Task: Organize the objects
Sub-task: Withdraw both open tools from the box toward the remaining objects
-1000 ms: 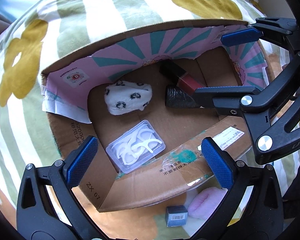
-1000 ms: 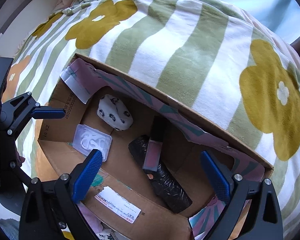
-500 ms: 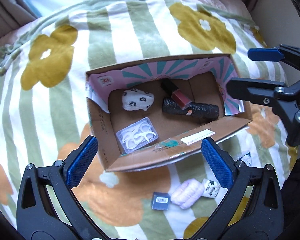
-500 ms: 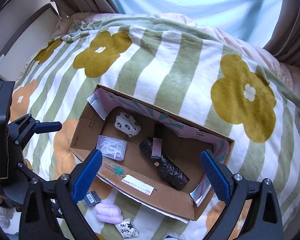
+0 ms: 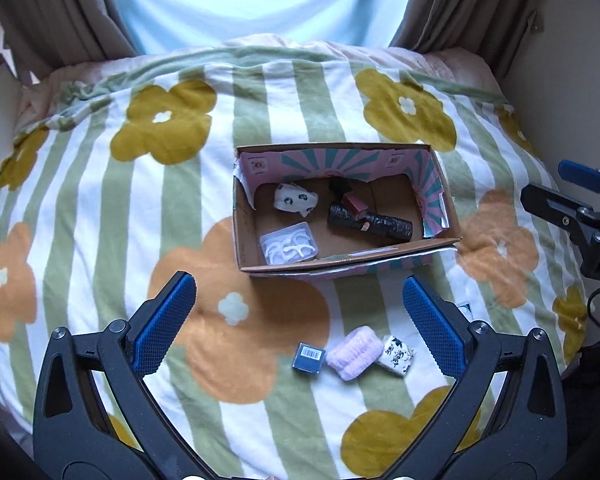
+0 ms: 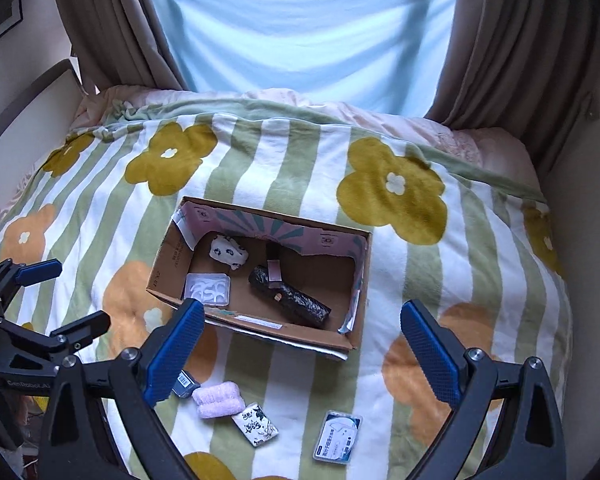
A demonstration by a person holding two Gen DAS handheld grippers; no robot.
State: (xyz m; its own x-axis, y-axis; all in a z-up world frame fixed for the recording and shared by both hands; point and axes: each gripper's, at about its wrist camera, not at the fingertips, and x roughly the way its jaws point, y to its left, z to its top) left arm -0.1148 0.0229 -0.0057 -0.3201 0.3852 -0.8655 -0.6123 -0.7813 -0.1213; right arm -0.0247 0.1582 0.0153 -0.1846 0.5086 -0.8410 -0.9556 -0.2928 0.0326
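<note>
Blue-padded left tool (image 5: 300, 320) and right tool (image 6: 302, 346) hover agape above blanket (image 5: 100, 200)

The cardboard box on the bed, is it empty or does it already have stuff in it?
Partly filled. The cardboard box holds a clear floss-pick case, a black roll and a patterned pouch.

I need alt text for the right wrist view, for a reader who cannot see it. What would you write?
An open cardboard box on a flower-patterned blanket holds a clear case of floss picks, a black roll and a white spotted pouch. Nearer the camera, a pink fluffy item, two small packets and a small blue box lie on the blanket. The open right gripper frames the scene.
</note>
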